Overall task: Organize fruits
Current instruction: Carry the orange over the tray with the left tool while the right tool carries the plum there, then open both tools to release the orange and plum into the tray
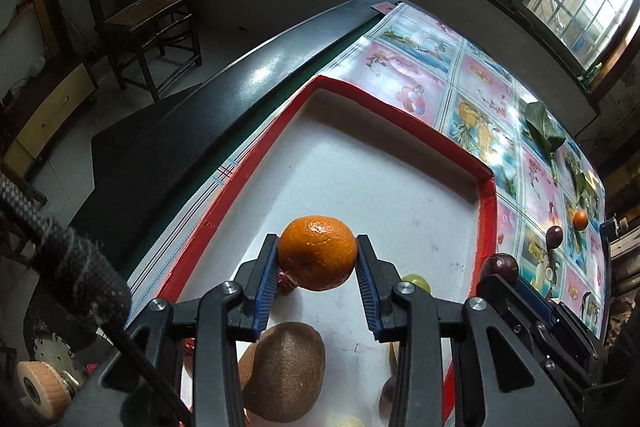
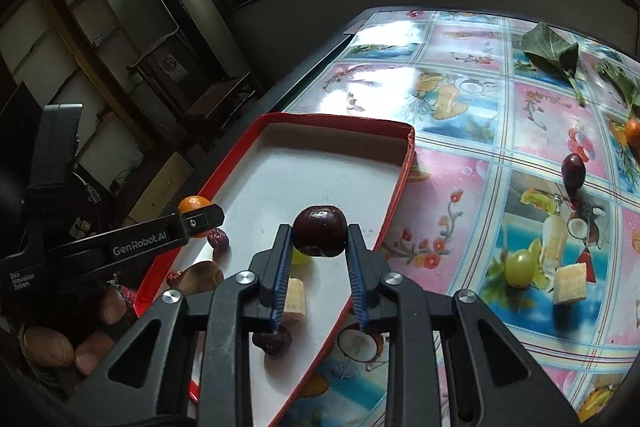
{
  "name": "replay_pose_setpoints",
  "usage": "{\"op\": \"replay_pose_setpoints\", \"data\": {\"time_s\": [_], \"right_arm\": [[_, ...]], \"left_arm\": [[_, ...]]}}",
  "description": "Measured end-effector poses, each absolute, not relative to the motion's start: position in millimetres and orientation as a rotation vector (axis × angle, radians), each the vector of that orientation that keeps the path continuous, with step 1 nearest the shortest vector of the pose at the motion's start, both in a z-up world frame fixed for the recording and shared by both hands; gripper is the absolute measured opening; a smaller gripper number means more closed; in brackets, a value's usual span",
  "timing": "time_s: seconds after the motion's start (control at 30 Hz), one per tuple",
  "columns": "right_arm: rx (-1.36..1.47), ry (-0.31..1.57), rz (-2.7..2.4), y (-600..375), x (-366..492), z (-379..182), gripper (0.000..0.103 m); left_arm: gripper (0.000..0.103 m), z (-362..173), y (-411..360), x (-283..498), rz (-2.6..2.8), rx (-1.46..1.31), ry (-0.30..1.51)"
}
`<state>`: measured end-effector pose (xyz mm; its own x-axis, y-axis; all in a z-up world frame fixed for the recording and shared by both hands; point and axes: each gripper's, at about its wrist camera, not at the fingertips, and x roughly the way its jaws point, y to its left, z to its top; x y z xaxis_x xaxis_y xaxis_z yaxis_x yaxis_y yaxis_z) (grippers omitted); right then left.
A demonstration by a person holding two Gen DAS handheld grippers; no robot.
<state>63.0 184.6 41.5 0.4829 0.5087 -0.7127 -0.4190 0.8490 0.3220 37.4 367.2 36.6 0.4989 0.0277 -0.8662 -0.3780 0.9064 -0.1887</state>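
My left gripper [image 1: 318, 259] is shut on an orange tangerine [image 1: 317, 251] and holds it over the red-rimmed white tray [image 1: 400, 107]. My right gripper [image 2: 319, 241] is shut on a dark red plum [image 2: 319, 231], above the tray's right side [image 2: 394, 187]. In the tray lie a kiwi [image 1: 286, 371], a green grape [image 1: 418, 281], a banana piece [image 2: 295, 301], red dates [image 2: 218, 239] and a dark fruit [image 2: 274, 341]. In the right wrist view the left gripper [image 2: 200, 221] shows holding the tangerine [image 2: 192, 205].
On the patterned tablecloth [image 2: 460, 167] lie a dark plum [image 2: 573, 169], a green grape [image 2: 520, 267], a banana piece [image 2: 570, 283], a small orange [image 2: 633, 131] and green leaves [image 2: 554, 53]. A wooden chair [image 1: 148, 15] stands beyond the table's left edge.
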Motion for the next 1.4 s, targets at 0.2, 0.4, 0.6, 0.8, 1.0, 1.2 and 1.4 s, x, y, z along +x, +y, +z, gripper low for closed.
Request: {"op": "replay_pose_setpoints", "data": {"time_s": [0.2, 0.4, 0.6, 0.8, 1.0, 1.2, 1.4], "right_arm": [[0.024, 0.965, 0.564, 214, 89, 22, 0.029], [-0.027, 0.982, 0.563, 226, 95, 15, 0.029], [-0.075, 1.003, 0.550, 231, 101, 4, 0.029], [-0.089, 0.998, 0.540, 233, 102, 1, 0.030], [-0.055, 0.998, 0.568, 227, 94, 8, 0.031], [0.017, 0.934, 0.602, 201, 69, 31, 0.050], [0.149, 0.896, 0.618, 134, 35, 47, 0.051]], "left_arm": [[0.037, 23, 370, 58, 0.263, -0.346, 1.064], [0.037, 9, 371, 64, 0.275, -0.328, 1.102], [0.037, 8, 371, 64, 0.279, -0.306, 1.097], [0.042, 8, 375, 66, 0.258, -0.336, 1.110], [0.047, 29, 383, 52, 0.260, -0.382, 1.084], [0.056, 62, 372, 23, 0.282, -0.432, 1.005], [0.057, 80, 322, -2, 0.254, -0.424, 0.992]]}}
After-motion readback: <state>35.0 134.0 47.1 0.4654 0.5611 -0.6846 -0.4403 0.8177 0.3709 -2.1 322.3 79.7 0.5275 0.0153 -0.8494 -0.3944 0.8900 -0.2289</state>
